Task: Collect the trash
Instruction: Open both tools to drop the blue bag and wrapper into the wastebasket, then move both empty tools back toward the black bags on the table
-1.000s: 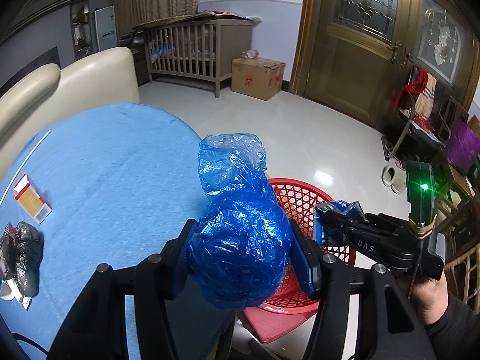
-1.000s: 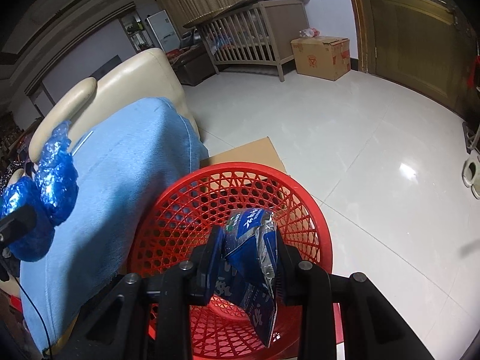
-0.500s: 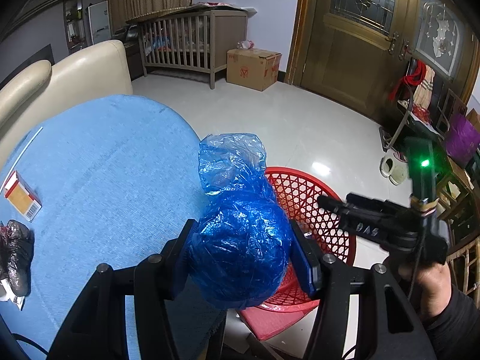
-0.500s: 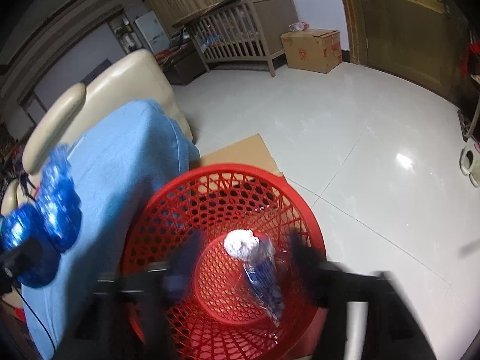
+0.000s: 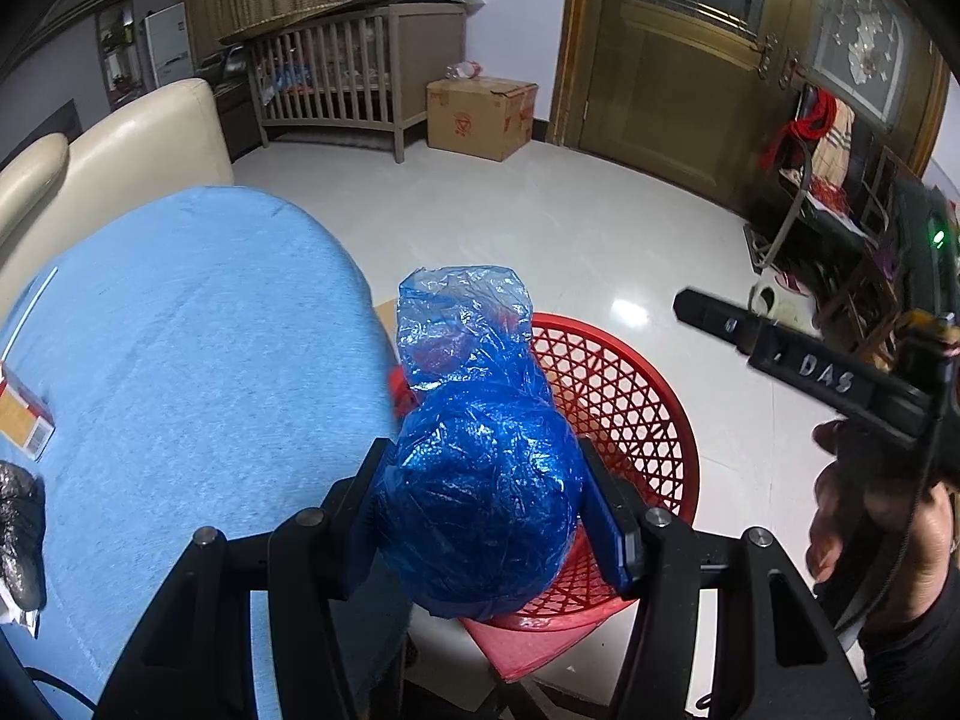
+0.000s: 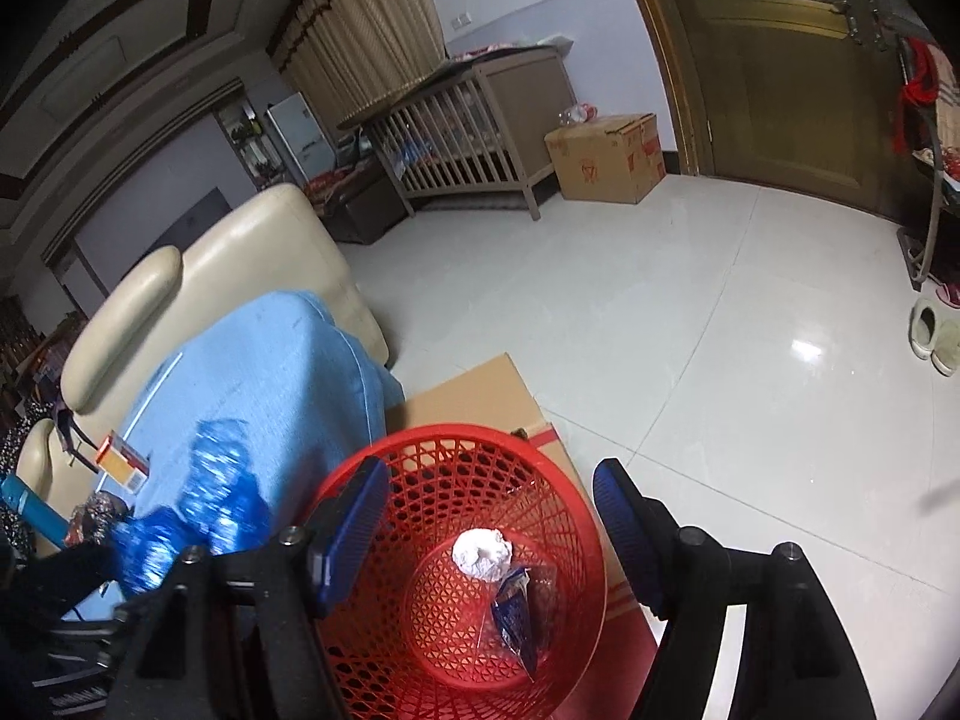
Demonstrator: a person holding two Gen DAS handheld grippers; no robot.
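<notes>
blue plastic bag (image 5: 480,492): balled up, pinched between left gripper (image 5: 486,516) jaws, held over near rim of red basket (image 6: 456,570) | right gripper (image 6: 489,546): jaws just opened, now spread and empty above basket | basket: holds blue wrapper (image 6: 516,612) and white paper wad (image 6: 482,551) | table (image 5: 180,360): blue cloth, small box (image 5: 21,420) on it

Crumpled blue plastic bag (image 5: 480,498), balled and shiny, clamped in left tool (image 5: 489,516) at edge of blue worktop (image 5: 198,360), over red mesh basket (image 6: 576,516). In basket: white paper wad (image 6: 482,553) and blue wrapper (image 6: 515,612), lying loose on bottom.
</notes>
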